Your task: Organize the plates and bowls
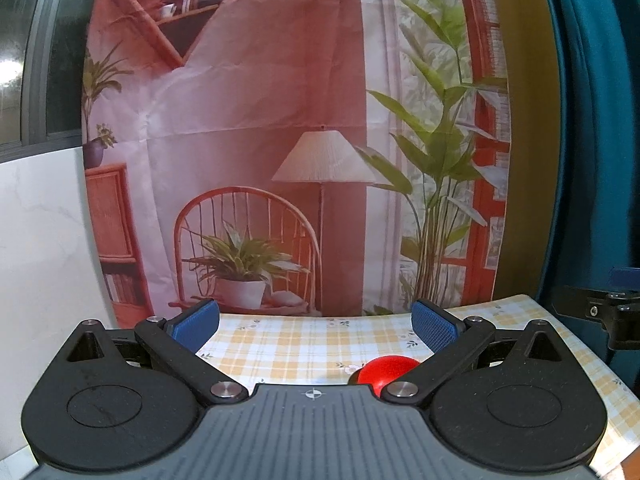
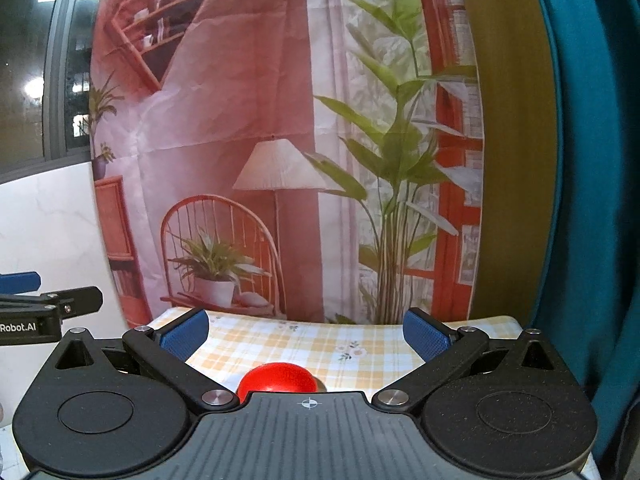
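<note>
A round red object (image 1: 386, 369), perhaps an upturned bowl, lies on the yellow checked tablecloth (image 1: 296, 344) and is mostly hidden behind my gripper body. My left gripper (image 1: 316, 326) is held above the table, open, with nothing between its blue pads; the red object sits low and to the right of centre. In the right wrist view the same red object (image 2: 276, 378) lies just left of centre below my right gripper (image 2: 306, 334), which is also open and holds nothing. No plates show in either view.
A printed backdrop (image 1: 280, 140) of a room hangs straight behind the table's far edge. A teal curtain (image 1: 592, 120) hangs on the right, a white marble wall (image 1: 40, 240) on the left. The other gripper shows at the frame edges (image 2: 44, 308) (image 1: 600, 312).
</note>
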A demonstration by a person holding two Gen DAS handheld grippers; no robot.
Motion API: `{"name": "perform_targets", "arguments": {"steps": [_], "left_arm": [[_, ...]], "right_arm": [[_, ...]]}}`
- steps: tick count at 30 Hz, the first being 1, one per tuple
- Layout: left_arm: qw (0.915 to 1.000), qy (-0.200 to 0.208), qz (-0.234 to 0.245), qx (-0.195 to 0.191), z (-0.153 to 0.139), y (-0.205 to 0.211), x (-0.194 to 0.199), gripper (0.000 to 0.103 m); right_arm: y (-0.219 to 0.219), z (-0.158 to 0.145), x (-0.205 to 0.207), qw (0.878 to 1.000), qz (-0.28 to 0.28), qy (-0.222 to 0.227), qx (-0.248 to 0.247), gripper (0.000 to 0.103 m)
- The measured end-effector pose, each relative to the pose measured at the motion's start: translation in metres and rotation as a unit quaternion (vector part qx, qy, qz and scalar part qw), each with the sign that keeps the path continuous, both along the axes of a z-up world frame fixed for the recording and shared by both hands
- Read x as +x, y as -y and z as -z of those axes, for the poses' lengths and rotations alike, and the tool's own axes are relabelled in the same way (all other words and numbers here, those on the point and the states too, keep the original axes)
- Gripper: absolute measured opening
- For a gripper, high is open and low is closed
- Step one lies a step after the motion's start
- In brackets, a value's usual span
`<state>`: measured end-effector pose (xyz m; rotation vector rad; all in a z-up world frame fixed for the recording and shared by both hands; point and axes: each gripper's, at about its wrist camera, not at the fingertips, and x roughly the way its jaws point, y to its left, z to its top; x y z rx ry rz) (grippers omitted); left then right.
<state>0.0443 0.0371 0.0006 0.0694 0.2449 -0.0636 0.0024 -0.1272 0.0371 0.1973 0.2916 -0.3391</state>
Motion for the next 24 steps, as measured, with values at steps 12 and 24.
{"name": "perform_targets", "arguments": {"steps": [12,24], "left_arm": [[0.9999,0.000,-0.004,-0.012,-0.0006,-0.0025,-0.0018,0.103],[0.9999,-0.007,-0.001,-0.014,0.0006,-0.0019,-0.0004,0.103]], "right_arm": [[0.0013,-0.0016,-0.0063,1.000,0.006,0.005,0.000,0.103],[0.0033,-0.0018,-0.0065,1.000,0.006,0.004,0.003,0.103]]}}
